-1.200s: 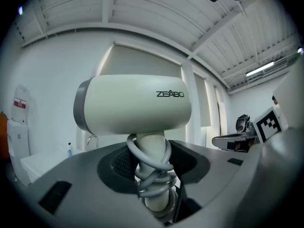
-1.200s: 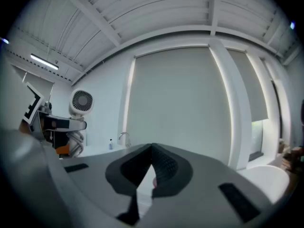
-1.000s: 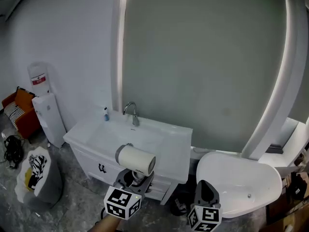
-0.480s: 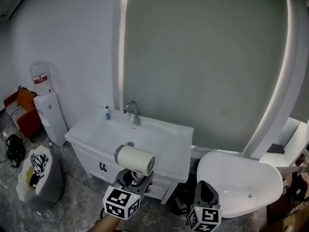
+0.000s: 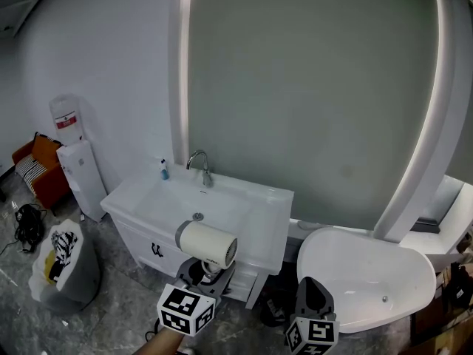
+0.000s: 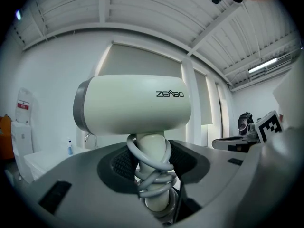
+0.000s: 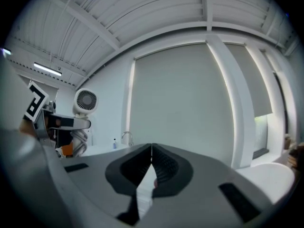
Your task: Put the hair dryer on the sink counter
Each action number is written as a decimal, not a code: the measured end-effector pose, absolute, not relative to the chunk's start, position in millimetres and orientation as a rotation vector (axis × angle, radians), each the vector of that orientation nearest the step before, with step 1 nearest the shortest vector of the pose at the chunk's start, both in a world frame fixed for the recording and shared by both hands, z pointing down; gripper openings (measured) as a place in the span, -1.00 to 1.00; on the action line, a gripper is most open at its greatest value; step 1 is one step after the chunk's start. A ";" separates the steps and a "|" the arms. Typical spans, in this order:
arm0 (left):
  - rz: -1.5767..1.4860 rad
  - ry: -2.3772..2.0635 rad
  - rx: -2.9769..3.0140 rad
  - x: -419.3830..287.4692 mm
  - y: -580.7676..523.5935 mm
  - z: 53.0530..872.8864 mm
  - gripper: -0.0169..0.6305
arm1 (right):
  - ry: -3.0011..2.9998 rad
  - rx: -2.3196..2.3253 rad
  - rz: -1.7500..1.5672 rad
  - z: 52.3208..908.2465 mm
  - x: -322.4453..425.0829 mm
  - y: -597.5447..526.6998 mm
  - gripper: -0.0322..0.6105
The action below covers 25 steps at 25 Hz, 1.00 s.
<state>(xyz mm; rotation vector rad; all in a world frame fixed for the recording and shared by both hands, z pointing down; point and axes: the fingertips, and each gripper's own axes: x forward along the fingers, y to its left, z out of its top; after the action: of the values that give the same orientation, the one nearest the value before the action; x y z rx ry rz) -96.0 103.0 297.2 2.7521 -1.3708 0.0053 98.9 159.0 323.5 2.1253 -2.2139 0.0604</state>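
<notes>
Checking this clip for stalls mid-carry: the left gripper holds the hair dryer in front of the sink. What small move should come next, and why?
Probably carry it forward toward the sink counter. The left gripper has its fingers closed on the handle of the hair dryer, held upright in the air, and the counter top lies ahead of it, not yet under it.

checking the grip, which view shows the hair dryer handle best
Left gripper view: the hair dryer fills the frame, and its cord-wrapped handle sits clamped in the left tool. Head view shows the body from above, handle mostly hidden. Right gripper view shows it small at the far left, rear grille facing.
</notes>
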 end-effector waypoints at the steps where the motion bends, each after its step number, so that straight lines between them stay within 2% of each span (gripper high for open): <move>1: 0.007 -1.380 2.756 -91.9 105.5 296.6 -0.35 | -2.214 2.120 0.056 324.7 103.7 160.3 -0.83; 11: 0.000 -1.399 2.760 -72.6 103.2 296.1 -0.35 | -2.294 2.120 0.198 335.9 124.6 150.3 -0.83; 25: 0.010 -1.339 2.778 -56.7 26.2 311.1 -0.35 | -2.208 2.170 0.128 342.5 139.3 84.0 -0.83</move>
<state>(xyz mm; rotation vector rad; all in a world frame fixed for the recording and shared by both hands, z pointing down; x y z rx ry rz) -56.7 26.2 311.1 2.7776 -1.3393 0.0103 139.3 84.0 342.5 2.1704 -2.2079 0.1277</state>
